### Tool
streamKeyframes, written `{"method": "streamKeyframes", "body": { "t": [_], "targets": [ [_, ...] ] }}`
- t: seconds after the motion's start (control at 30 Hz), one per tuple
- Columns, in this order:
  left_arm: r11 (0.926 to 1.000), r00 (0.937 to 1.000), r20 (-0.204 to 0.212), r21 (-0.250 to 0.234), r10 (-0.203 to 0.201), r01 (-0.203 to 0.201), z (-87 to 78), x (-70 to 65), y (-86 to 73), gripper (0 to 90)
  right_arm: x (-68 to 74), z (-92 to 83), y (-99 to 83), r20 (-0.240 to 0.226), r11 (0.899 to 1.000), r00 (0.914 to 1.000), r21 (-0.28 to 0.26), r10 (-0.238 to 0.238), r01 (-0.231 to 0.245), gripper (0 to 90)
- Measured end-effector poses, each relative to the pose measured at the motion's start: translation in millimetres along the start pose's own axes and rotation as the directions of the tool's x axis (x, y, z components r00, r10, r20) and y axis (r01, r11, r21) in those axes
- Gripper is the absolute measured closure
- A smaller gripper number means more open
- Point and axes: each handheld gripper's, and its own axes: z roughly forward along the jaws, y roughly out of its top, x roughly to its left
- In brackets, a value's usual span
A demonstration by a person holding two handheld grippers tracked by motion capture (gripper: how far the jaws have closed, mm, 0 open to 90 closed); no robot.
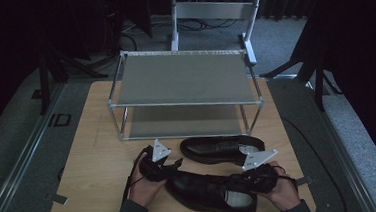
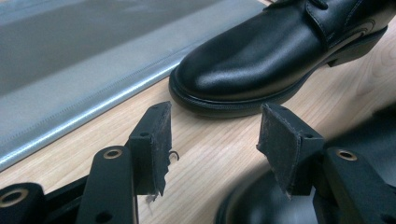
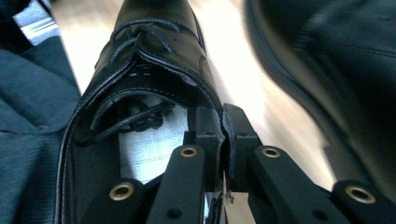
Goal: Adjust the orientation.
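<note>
Two black leather lace-up shoes lie on the wooden table (image 1: 94, 157). The near shoe (image 1: 202, 187) lies toe to the left, and the far shoe (image 1: 219, 149) sits just in front of the rack. My right gripper (image 1: 236, 180) is shut on the side rim of the near shoe's opening (image 3: 154, 51), with the leather edge pinched between the pads (image 3: 223, 121). My left gripper (image 1: 172, 166) stands open by the near shoe's toe (image 2: 252, 205). Its pads (image 2: 215, 140) grip nothing and point toward the far shoe's toe (image 2: 261, 60).
A two-shelf grey metal rack (image 1: 184, 78) stands at the back of the table, and its lower shelf (image 2: 70, 70) is close behind the far shoe. A grey sleeve (image 3: 28, 116) lies beside the near shoe. Bare wood stretches to the left of my left hand.
</note>
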Motion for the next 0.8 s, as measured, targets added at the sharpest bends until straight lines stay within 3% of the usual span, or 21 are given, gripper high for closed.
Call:
{"method": "streamKeyframes", "body": {
  "t": [0.23, 0.53, 0.67, 0.8],
  "targets": [
    [1.0000, 1.0000, 0.006, 0.003, 0.002, -0.002, 1.8, -2.1, -1.1, 44.9, -28.4, -14.7, -6.2, 0.046, 1.000, 0.9987, 0.001, 0.020, -0.020, 86.1],
    [0.9998, 0.9996, 0.020, 0.007, 0.019, -0.019, -0.3, -8.2, -3.7, 44.9, -42.1, -13.6, -14.5, 0.079, 0.998, 0.9955, -0.022, 0.052, -0.050, 85.0],
    [0.9996, 0.9994, 0.023, 0.014, 0.026, -0.027, -1.1, -10.6, -6.8, 44.8, -39.6, -15.4, -14.7, 0.126, 0.999, 0.9915, -0.014, 0.032, -0.031, 62.2],
    [0.9995, 0.9993, 0.025, 0.018, 0.026, -0.026, 0.0, -11.2, -7.7, 44.7, -41.5, -25.5, -15.8, 0.130, 0.997, 0.9910, -0.078, 0.032, -0.022, 48.6]
  ]
}}
